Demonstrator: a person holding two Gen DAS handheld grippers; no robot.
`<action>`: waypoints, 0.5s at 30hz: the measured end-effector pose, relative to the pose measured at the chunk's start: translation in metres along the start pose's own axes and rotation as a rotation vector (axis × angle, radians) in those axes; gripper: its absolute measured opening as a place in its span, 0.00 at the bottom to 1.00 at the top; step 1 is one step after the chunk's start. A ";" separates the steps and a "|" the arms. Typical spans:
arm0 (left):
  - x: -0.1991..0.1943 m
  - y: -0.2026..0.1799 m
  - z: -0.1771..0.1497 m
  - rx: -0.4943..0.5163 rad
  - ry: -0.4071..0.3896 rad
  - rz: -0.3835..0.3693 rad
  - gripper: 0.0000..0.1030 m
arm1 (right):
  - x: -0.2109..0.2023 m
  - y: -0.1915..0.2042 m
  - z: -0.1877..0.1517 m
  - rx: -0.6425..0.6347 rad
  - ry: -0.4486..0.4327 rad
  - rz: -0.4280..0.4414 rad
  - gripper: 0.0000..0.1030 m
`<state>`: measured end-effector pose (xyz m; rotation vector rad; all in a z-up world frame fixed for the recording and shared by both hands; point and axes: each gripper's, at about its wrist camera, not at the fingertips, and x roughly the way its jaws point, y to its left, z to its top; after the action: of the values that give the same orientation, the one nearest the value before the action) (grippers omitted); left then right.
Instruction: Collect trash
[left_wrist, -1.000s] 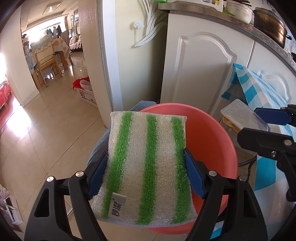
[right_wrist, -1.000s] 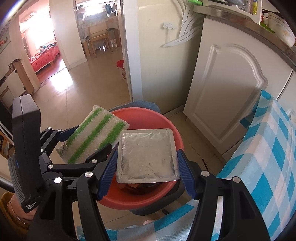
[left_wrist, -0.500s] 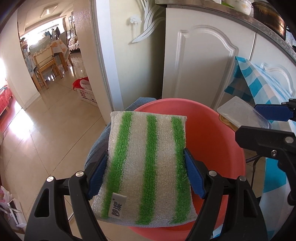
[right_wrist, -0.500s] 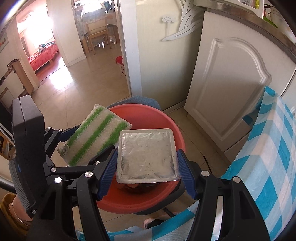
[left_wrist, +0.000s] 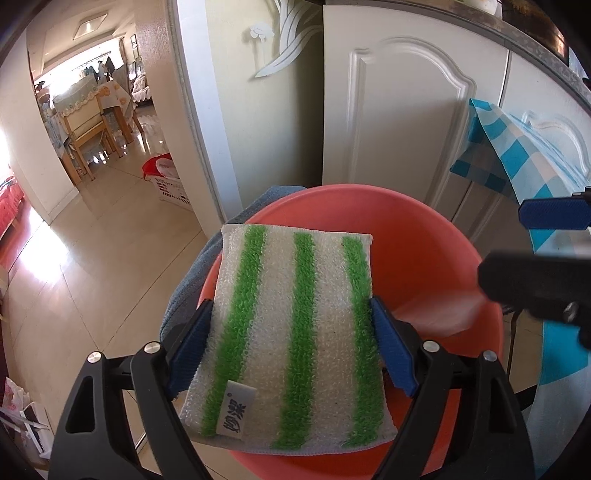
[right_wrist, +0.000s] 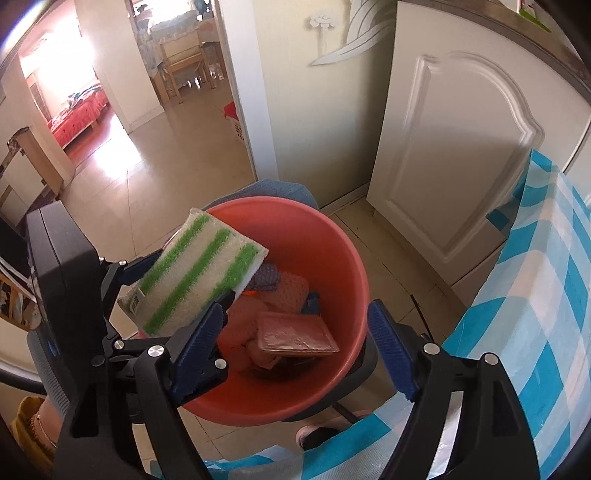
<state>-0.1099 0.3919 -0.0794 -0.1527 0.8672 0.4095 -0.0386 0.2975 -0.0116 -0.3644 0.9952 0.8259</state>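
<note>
Left gripper (left_wrist: 291, 332) jaws are opening; the striped sponge (left_wrist: 295, 325) sits between its pads. Right gripper (right_wrist: 295, 332) jaws are opening, empty; the clear tray (right_wrist: 295, 334) lies below in the red basin (right_wrist: 332, 236).

Bright daylight floods from the far rooms, glaring off the floor tiles (left_wrist: 48, 236); fisheye bends and darkens edges.

A home kitchen: white panelled cabinet doors (right_wrist: 454, 147) under a counter edge, a blue checked tablecloth (right_wrist: 546, 295), tiled floor (left_wrist: 92, 240), and a doorway to a dining table with chairs (left_wrist: 88, 122).
</note>
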 end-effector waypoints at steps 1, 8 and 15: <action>-0.001 0.000 0.000 0.000 0.002 -0.007 0.85 | -0.002 -0.003 -0.001 0.015 -0.011 0.007 0.78; -0.027 0.008 0.008 -0.058 -0.071 0.008 0.92 | -0.024 -0.026 -0.011 0.132 -0.141 0.035 0.84; -0.060 0.010 0.016 -0.067 -0.133 0.036 0.94 | -0.048 -0.058 -0.031 0.293 -0.251 0.119 0.86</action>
<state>-0.1368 0.3885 -0.0227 -0.1699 0.7267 0.4778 -0.0266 0.2192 0.0082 0.0497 0.8919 0.7963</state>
